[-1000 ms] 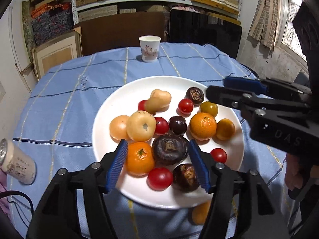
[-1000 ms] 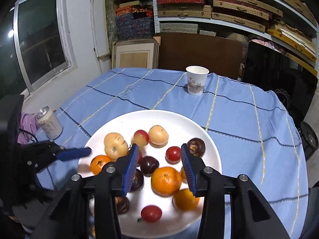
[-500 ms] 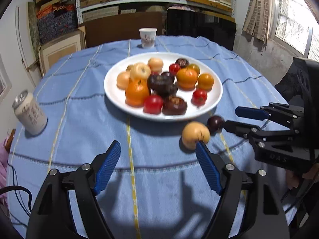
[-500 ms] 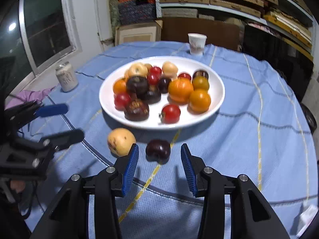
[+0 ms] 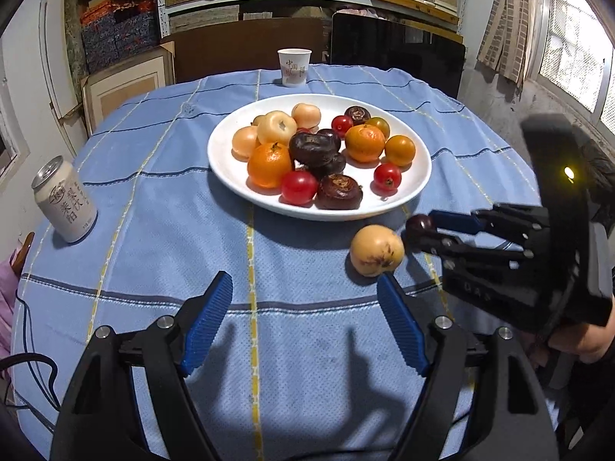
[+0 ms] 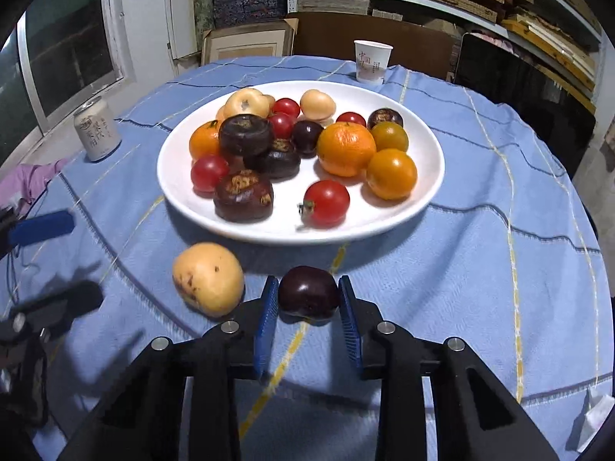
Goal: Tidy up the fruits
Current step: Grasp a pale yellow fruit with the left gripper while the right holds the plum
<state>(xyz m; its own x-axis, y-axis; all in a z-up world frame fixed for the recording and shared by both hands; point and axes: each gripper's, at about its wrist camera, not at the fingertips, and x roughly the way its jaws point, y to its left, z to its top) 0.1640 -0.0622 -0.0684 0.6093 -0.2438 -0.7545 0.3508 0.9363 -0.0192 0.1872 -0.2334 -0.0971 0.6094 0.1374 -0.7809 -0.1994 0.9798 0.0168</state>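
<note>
A white plate (image 5: 417,176) (image 6: 430,176) holds several oranges, red tomatoes, dark fruits and pale yellow fruits. In front of it on the blue cloth lie a pale yellow fruit (image 5: 376,250) (image 6: 208,278) and a dark purple fruit (image 6: 308,295) (image 5: 419,223). My right gripper (image 6: 308,299) has its blue pads against both sides of the dark purple fruit, which rests on the cloth. My left gripper (image 5: 305,324) is open and empty, low over the cloth, with the yellow fruit just beyond its right fingertip.
A white drink can (image 5: 64,204) (image 6: 96,130) stands at the left of the table. A paper cup (image 5: 294,67) (image 6: 372,61) stands behind the plate. Shelves, boxes and a dark panel are behind the table. A pink cloth (image 6: 29,178) lies at the left edge.
Both grippers pulled back from over the plate to the near cloth. My right gripper then moved forward and closed around the dark purple fruit. My left gripper stayed open.
</note>
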